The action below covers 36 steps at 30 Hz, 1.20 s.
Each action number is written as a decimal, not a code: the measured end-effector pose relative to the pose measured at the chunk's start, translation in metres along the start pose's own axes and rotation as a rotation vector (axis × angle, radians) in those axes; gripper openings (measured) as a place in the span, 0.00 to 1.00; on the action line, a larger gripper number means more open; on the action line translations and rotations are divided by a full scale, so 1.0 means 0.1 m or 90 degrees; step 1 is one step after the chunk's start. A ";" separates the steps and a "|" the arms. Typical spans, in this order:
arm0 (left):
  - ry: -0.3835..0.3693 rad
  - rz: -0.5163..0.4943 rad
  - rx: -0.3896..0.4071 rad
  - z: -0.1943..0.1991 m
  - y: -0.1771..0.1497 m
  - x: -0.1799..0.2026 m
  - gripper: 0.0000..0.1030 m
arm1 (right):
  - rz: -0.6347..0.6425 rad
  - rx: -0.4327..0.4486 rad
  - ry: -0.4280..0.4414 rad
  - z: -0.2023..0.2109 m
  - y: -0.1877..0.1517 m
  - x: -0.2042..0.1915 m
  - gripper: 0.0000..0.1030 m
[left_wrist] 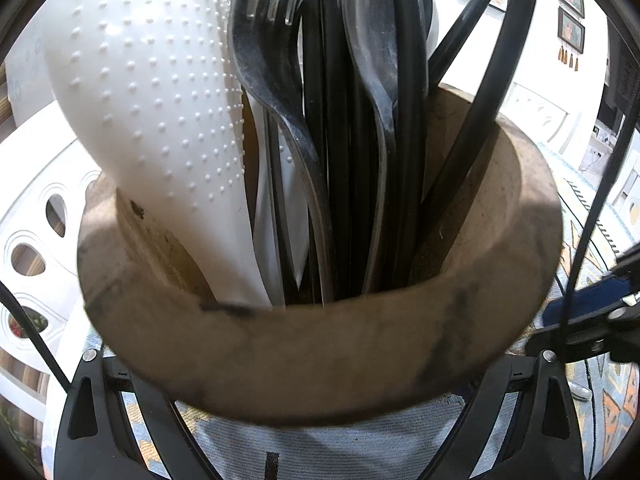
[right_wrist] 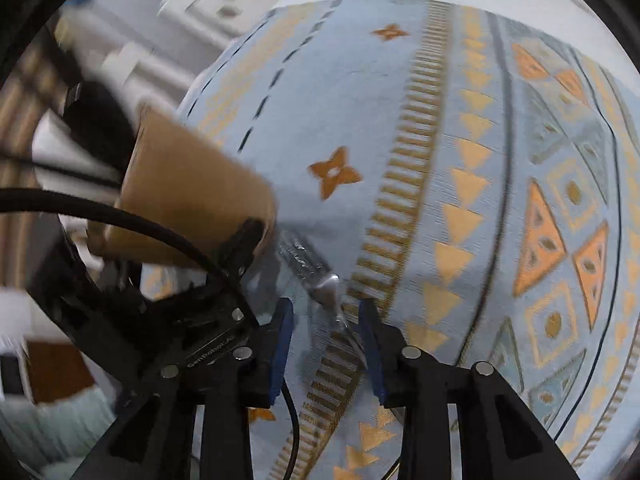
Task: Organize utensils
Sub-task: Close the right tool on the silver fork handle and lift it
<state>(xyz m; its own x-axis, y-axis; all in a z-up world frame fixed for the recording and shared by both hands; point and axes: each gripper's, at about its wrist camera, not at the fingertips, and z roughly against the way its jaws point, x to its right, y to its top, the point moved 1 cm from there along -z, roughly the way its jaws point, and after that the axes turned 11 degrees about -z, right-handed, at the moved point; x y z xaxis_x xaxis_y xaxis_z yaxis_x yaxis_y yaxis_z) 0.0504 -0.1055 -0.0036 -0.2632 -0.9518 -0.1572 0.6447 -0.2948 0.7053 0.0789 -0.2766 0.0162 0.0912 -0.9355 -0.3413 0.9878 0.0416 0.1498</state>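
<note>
A brown holder (left_wrist: 280, 344) fills the left wrist view. It holds a white dotted spatula (left_wrist: 152, 92), a black fork (left_wrist: 272, 60), a black spoon (left_wrist: 372, 40) and more black utensils. My left gripper (left_wrist: 320, 384) clasps the holder from both sides, its fingertips hidden behind it. In the right wrist view one of its fingers (right_wrist: 244, 244) presses on the holder (right_wrist: 188, 196). My right gripper (right_wrist: 326, 316) points down at the cloth, open. A clear plastic utensil (right_wrist: 326, 286) lies on the cloth just ahead of its blue pads (right_wrist: 282, 344), and neither pad presses on it.
A light blue tablecloth (right_wrist: 460, 140) with orange patterns covers the table. A white plastic chair (left_wrist: 36, 240) with oval holes stands behind the holder on the left. A black cable (right_wrist: 120, 216) runs across beside the holder. Framed pictures (left_wrist: 570, 12) hang on the far wall.
</note>
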 end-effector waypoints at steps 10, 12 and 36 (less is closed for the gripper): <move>-0.001 0.001 0.000 0.02 -0.03 -0.01 0.93 | 0.157 -0.046 -0.048 -0.34 -0.03 -0.07 0.31; -0.001 0.000 -0.001 0.01 -0.05 -0.08 0.93 | 0.214 -0.009 -0.101 -0.39 -0.15 -0.14 0.31; 0.002 -0.002 -0.006 -0.03 -0.01 -0.11 0.93 | -0.123 0.055 -0.080 0.04 0.16 1.03 0.12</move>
<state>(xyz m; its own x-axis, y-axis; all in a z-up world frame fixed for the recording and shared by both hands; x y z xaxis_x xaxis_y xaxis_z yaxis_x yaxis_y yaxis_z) 0.0544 -0.0947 -0.0046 -0.2636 -0.9510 -0.1615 0.6501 -0.2988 0.6986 0.1033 -0.3740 -0.0128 -0.1198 -0.9597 -0.2541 0.9705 -0.1672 0.1737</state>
